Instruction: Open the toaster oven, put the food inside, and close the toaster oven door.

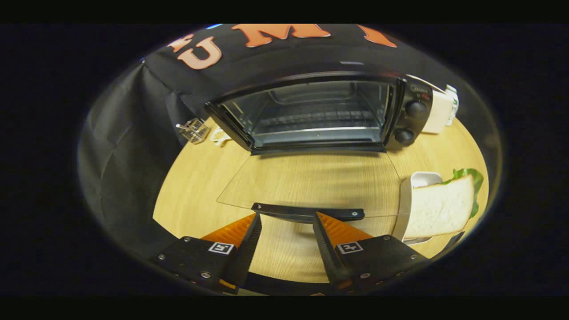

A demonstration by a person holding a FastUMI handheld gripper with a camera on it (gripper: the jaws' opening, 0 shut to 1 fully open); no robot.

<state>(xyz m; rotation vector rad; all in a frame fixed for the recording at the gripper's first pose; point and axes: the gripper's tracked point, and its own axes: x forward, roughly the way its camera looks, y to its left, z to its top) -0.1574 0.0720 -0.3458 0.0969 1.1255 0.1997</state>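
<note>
The black toaster oven (320, 111) stands at the back of the wooden table (191, 186) with its glass door (306, 182) folded flat down toward me. The door's black handle (306, 212) lies just ahead of my fingertips. Inside the oven a wire rack (318, 119) shows, with nothing on it. A sandwich of white bread and green lettuce (440, 206) rests on a white plate (424, 179) to the right of the door. My gripper (286, 218) is open, with nothing between its fingers.
A small wire rack (194, 130) and a pale object (220, 135) lie left of the oven. A white box (438, 111) stands to the oven's right. Two knobs (411, 121) sit on the oven's right panel. Black cloth walls close in the left and back.
</note>
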